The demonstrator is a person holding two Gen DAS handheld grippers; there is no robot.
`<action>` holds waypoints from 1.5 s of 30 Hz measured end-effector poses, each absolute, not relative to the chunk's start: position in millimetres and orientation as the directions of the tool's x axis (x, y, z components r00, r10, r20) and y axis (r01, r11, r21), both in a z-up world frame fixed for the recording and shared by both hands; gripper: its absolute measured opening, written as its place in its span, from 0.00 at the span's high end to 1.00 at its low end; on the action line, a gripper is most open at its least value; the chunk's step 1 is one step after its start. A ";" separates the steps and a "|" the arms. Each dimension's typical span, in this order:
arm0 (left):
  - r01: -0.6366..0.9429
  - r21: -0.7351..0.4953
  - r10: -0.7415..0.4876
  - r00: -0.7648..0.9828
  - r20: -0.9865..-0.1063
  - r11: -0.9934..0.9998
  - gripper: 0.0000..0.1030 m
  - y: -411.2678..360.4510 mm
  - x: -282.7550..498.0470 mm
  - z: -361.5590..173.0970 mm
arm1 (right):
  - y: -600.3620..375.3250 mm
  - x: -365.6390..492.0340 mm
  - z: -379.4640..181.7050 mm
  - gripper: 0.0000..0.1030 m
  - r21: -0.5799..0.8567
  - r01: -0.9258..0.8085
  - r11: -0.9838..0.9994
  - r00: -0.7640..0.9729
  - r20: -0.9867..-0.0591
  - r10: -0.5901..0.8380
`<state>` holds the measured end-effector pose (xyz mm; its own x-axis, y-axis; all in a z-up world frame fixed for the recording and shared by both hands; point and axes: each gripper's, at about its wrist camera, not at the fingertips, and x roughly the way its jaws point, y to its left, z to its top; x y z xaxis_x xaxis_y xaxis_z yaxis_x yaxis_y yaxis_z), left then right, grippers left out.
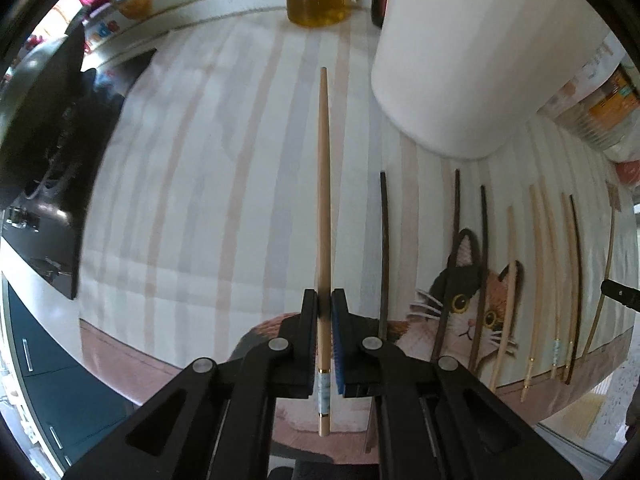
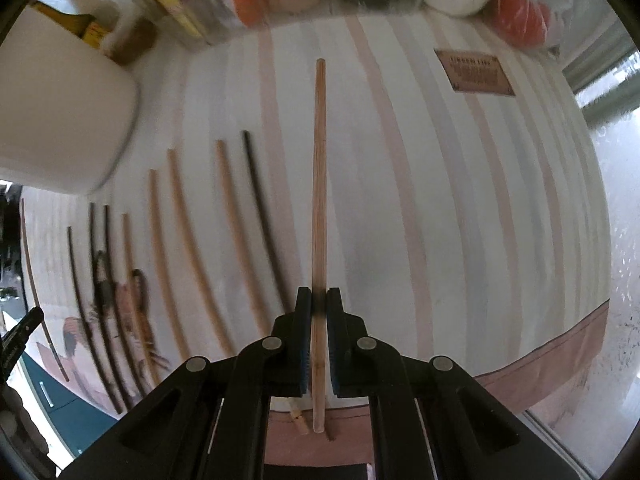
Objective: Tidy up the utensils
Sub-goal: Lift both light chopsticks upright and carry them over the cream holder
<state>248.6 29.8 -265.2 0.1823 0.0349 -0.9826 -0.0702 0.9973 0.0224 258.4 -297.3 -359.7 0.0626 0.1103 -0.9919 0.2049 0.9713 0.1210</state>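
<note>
Clearly, a pale chopstick (image 1: 323, 216) with a blue-and-gold band near its butt is clamped between the closed fingers of the left gripper (image 1: 325, 300), its tip pointing toward the white container (image 1: 472, 60). A plain bamboo chopstick (image 2: 319, 220) is pinched the same way in the right gripper (image 2: 319, 300), pointing away over the striped cloth (image 2: 440, 200). Both sticks are held above the cloth. Loose chopsticks (image 1: 536, 280), dark and light, are laid side by side on the cloth in front of the white container, across a printed cat (image 1: 468, 304). An oil bottle (image 1: 316, 0) is seen beyond the container.
</note>
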 end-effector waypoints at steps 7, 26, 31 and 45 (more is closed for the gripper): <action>-0.088 0.008 0.033 0.290 -0.956 0.996 0.96 35.0 232.1 -217.6 | -278.9 243.7 -307.6 0.93 0.179 0.177 0.968 0.172 -0.974 0.149; -0.036 -0.153 -0.090 0.665 -0.741 0.988 0.96 28.9 276.8 -38.0 | -243.0 315.4 -108.6 0.93 0.399 -0.052 0.915 0.572 -0.739 0.355; -0.003 -0.201 -0.141 0.702 -0.698 0.980 0.96 15.7 315.1 -21.9 | -228.1 355.3 -94.2 0.93 0.429 -0.077 0.900 0.636 -0.675 0.375; 0.010 -0.297 -0.224 0.680 -0.698 0.955 0.96 -1.4 387.0 -58.3 | -208.7 429.5 -116.4 0.93 0.492 -0.115 0.863 0.748 -0.529 0.401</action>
